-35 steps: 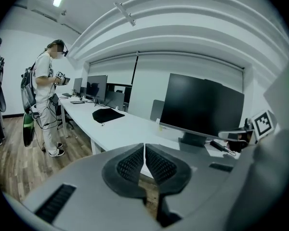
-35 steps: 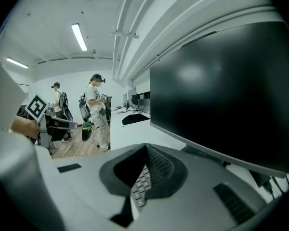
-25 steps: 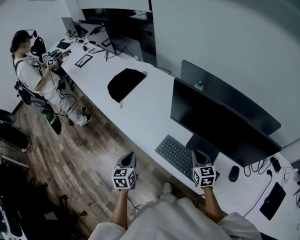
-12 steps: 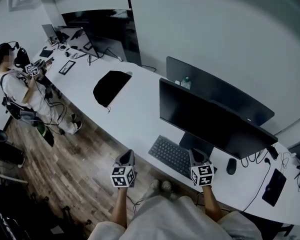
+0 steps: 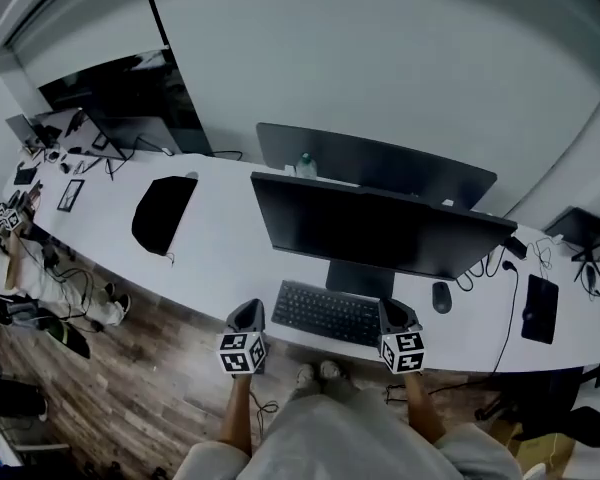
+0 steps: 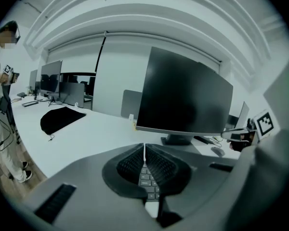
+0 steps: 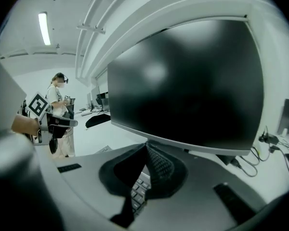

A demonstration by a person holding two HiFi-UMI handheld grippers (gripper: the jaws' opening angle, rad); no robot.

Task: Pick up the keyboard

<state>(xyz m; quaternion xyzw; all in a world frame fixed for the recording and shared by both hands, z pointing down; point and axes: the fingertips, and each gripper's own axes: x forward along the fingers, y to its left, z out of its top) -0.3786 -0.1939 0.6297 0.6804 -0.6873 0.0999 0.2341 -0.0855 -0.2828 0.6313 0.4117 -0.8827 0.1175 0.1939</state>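
The keyboard (image 5: 325, 313) is lying at the monitor's (image 5: 370, 230) 6 o'clock. The left gripper (image 5: 246, 314) and right gripper (image 5: 395, 314) are hovering at its 9 and 3, both pinched shut, empty. I'd be opening them before clamping each end.

The monitor (image 5: 375, 230) stands close behind the keyboard (image 5: 325, 313); bare desk (image 5: 225, 258) lies open at its left, a mouse (image 5: 441, 296) near its right.

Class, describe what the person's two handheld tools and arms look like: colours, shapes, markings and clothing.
The left tool and right tool match: grey bodies tapering to dark, textured pads, each carrying a white cube with black square markers. No cables show on them. The person wears a light top; the forearms are unsleeved.
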